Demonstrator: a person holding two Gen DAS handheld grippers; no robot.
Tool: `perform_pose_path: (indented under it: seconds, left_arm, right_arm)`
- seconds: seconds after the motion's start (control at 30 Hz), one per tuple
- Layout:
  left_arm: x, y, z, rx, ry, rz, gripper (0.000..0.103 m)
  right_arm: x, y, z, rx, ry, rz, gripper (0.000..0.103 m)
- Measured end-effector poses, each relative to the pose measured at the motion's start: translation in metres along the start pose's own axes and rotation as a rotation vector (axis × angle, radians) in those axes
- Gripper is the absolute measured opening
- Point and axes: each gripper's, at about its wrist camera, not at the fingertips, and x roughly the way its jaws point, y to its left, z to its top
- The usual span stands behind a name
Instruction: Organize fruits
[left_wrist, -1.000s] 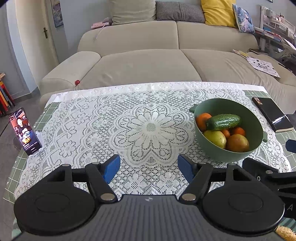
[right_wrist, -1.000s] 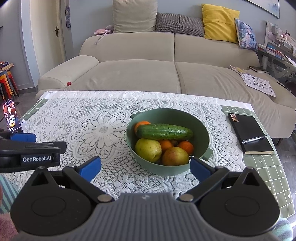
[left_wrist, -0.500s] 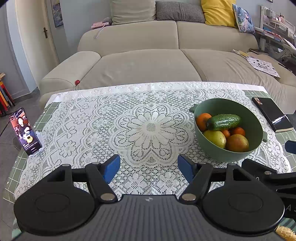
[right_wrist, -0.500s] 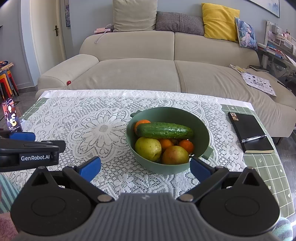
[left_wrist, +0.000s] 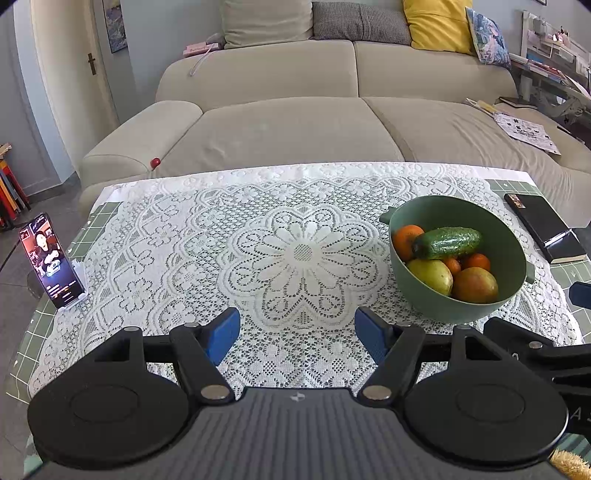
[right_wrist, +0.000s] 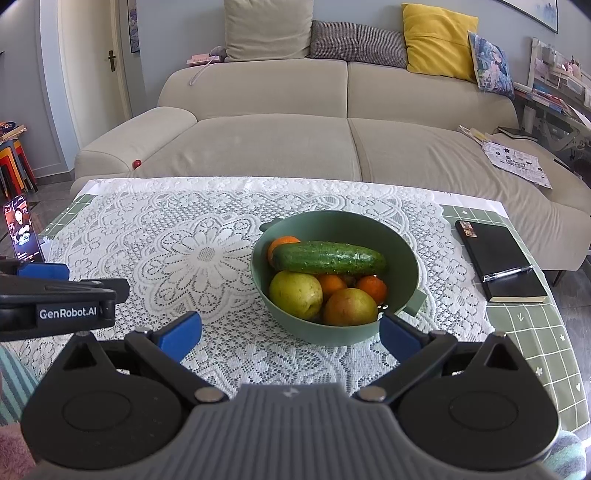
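A green bowl (right_wrist: 406, 251) (left_wrist: 513, 254) stands on the lace cloth. In it a cucumber (right_wrist: 328, 257) (left_wrist: 447, 243) lies across the top of several oranges (right_wrist: 371, 288), a yellow-green apple (right_wrist: 295, 294) (left_wrist: 430, 276) and a reddish apple (right_wrist: 351, 307) (left_wrist: 474, 285). My right gripper (right_wrist: 290, 334) is open just in front of the bowl, nothing between its blue pads. My left gripper (left_wrist: 297, 334) is open over the cloth, left of the bowl, holding nothing. From the right wrist view the left gripper's side (right_wrist: 55, 299) shows at the left edge.
The table carries a white lace cloth (left_wrist: 295, 254) over a green grid mat (right_wrist: 532, 332). A black notebook with a pen (right_wrist: 498, 258) lies right of the bowl. A phone on a stand (left_wrist: 51, 260) sits at the table's left edge. A beige sofa (left_wrist: 295, 122) runs behind the table.
The right gripper has crept slightly forward toward the bowl, which sits a little lower and larger in its view. The left gripper has barely moved.
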Motion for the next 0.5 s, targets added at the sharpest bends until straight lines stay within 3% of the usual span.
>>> perform_pose_path:
  seconds: [0.5]
  left_arm:
    - [0.0004, -0.001, -0.0023, -0.004, 0.005, -0.001, 0.083]
  right_arm:
    - [0.0002, -0.0001, -0.0007, 0.001, 0.0, 0.0, 0.099]
